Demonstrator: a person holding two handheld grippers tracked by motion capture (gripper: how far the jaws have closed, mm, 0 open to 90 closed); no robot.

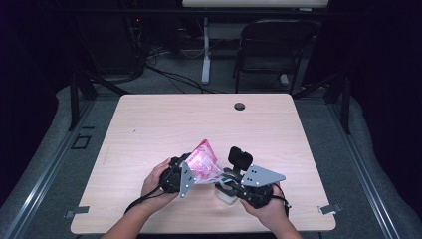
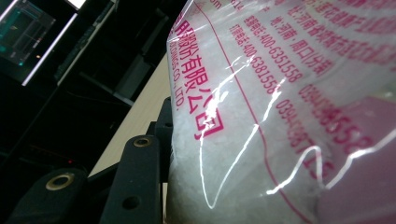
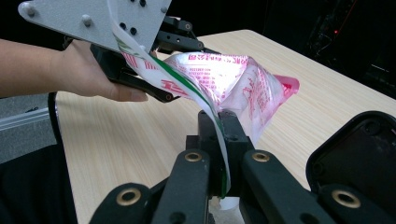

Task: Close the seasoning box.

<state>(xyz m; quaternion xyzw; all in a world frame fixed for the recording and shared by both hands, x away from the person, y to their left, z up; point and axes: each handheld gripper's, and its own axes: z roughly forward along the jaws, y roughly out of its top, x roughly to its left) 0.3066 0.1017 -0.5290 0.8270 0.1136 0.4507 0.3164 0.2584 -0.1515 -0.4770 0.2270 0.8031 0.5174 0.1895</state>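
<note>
Clamping the pink-printed bag (image 1: 204, 162) from both sides: left gripper (image 1: 185, 175) grasping its body, right gripper (image 3: 223, 123) clenched on its edge; white cup (image 1: 226, 194) at six o'clock; table (image 1: 149, 129) underneath.

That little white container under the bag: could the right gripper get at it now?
Probably not yet. The right gripper is shut on the bag's edge, so its jaws are taken. The white container sits on the table right beneath that gripper, close by, but the bag must be released first.
</note>
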